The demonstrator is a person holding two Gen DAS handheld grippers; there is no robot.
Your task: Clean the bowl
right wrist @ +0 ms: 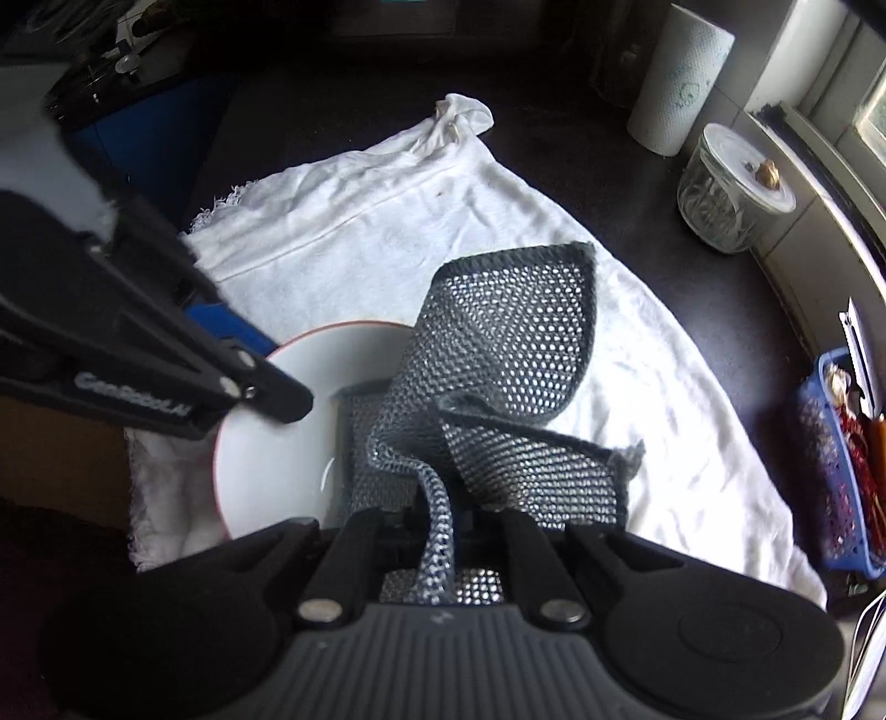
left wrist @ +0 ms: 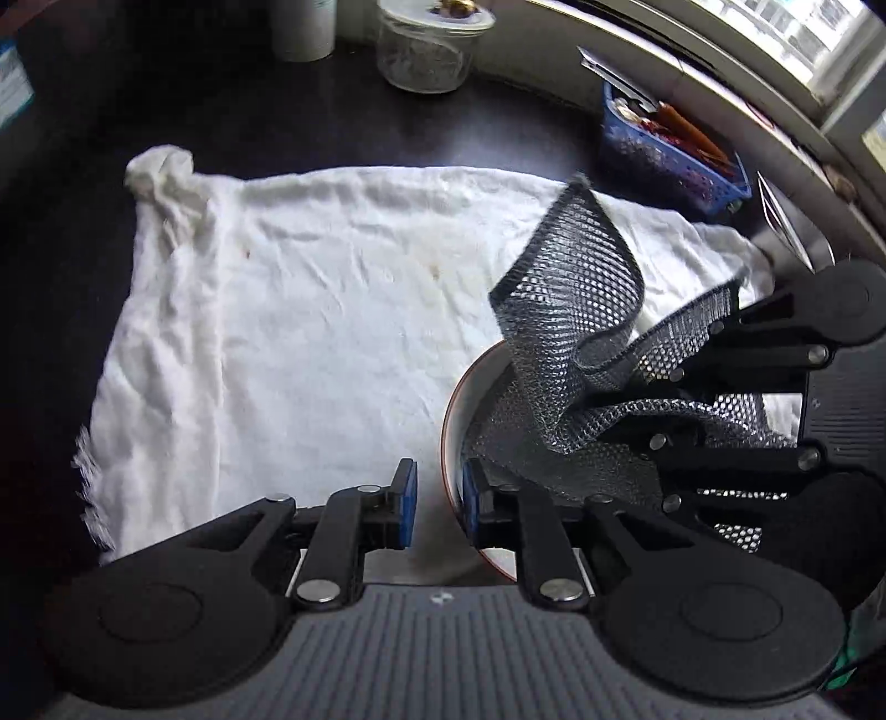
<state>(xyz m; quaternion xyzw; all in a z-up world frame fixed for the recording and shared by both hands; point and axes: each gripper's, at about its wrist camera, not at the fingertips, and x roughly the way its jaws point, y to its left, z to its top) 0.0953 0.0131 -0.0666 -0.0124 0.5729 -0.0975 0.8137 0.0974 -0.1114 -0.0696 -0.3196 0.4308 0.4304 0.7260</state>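
Observation:
A white bowl with a red-brown rim sits on a white cloth. My left gripper has its blue pads on either side of the bowl's rim, one inside and one outside, closed on the wall. It also shows in the right wrist view. My right gripper is shut on a grey mesh scrubbing cloth. The mesh hangs folded over and into the bowl. The right gripper shows in the left wrist view over the bowl.
The white cloth covers a dark counter. A glass jar and a paper towel roll stand at the back. A blue basket of utensils sits by the window sill.

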